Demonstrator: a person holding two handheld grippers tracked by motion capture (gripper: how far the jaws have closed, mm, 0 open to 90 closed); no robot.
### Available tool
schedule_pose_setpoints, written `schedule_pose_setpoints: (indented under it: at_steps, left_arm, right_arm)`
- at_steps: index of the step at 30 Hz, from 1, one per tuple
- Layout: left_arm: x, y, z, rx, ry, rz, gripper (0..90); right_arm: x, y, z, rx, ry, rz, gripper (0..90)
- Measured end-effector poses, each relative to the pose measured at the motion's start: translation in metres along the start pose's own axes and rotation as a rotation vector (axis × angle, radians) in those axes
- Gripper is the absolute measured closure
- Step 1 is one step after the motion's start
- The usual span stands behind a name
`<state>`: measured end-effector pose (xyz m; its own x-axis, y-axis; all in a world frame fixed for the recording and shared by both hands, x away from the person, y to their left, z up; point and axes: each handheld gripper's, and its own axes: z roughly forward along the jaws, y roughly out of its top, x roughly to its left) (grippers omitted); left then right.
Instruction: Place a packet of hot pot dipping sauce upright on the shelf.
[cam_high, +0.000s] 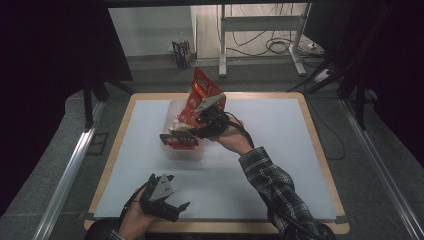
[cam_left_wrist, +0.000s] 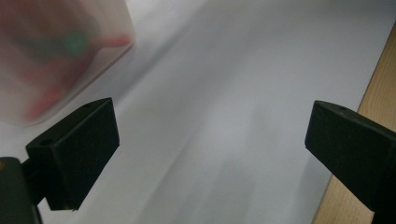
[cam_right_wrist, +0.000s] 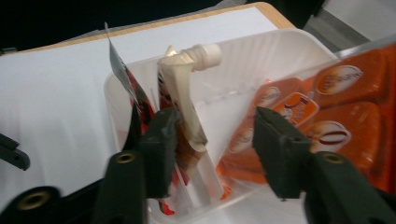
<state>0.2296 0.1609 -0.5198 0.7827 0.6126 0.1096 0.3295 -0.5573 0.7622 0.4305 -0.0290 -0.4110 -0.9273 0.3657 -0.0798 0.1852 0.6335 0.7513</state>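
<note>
A wooden table (cam_high: 320, 150) carries a white sheet (cam_high: 280, 145) that covers nearly its whole top. On the sheet stands a clear plastic container (cam_high: 186, 150), near the middle toward the far edge.

Orange packets (cam_right_wrist: 345, 107), translucent white tub (cam_right_wrist: 261, 51)

You're at lab/test-rig setup: wooden table (cam_high: 320, 150) with white mat (cam_high: 280, 145), dark curtains (cam_high: 50, 75) both sides, aluminium rails (cam_high: 70, 170) along grey floor, height-adjustable desk frame (cam_high: 260, 30) and loose cables (cam_high: 280, 46) behind.
</note>
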Motion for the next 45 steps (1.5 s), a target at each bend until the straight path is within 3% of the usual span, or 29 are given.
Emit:
schedule_pose_setpoints:
  at_steps: [4, 19, 45]
  left_arm:
    - [0.000, 0.000, 0.000, -0.001, 0.002, 0.000, 2.7]
    - [0.000, 0.000, 0.000, -0.005, 0.004, -0.004, 2.7]
    - [0.001, 0.000, 0.000, -0.006, 0.002, -0.003, 2.6]
  right_arm:
    - [-0.003, -0.003, -0.007, -0.007, -0.029, 0.024, 38.3]
    - [-0.009, -0.015, -0.026, -0.039, -0.045, 0.067, 17.9]
    - [-0.003, -0.046, -0.046, -0.058, -0.064, 0.108, 8.8]
